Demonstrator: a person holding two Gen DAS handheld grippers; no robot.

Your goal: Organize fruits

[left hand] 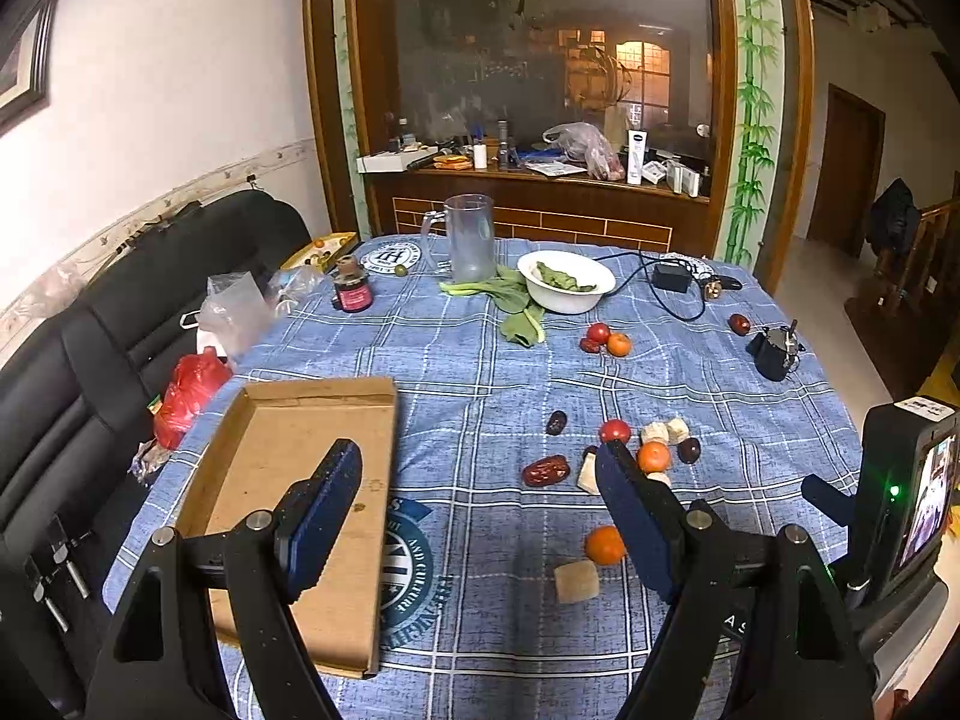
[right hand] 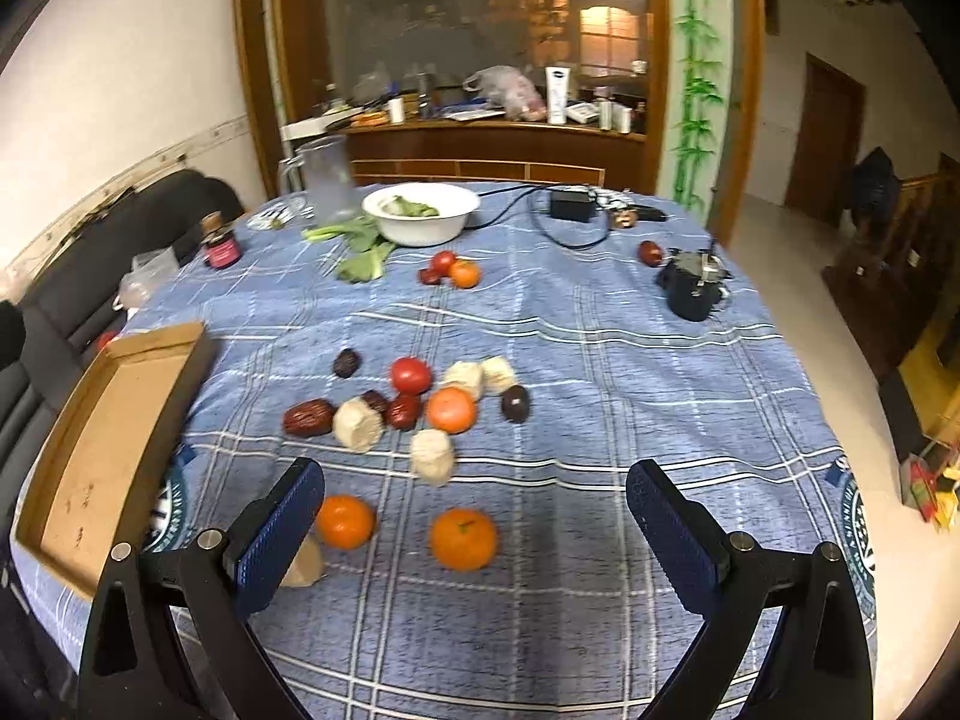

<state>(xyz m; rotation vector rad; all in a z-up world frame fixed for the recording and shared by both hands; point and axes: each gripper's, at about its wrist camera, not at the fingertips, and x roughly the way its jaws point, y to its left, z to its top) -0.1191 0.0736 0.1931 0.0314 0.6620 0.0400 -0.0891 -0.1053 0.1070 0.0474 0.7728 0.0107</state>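
Note:
Fruits lie scattered on a blue plaid tablecloth (right hand: 600,360): tangerines (right hand: 463,538), (right hand: 345,521), (right hand: 450,409), a tomato (right hand: 411,374), red dates (right hand: 309,417) and pale sugarcane chunks (right hand: 432,456). An empty cardboard tray (left hand: 312,480) lies at the left; it also shows in the right wrist view (right hand: 108,438). My left gripper (left hand: 480,468) is open and empty above the table between the tray and the fruit. My right gripper (right hand: 474,480) is open and empty, just above the near tangerines.
A white bowl (right hand: 421,210) with greens, a clear jug (right hand: 327,177), a dark jar (right hand: 221,247), a black adapter with cable (right hand: 573,204) and a dark cup (right hand: 693,288) stand farther back. A second fruit cluster (right hand: 453,270) lies mid-table. A black sofa (left hand: 120,312) is at the left.

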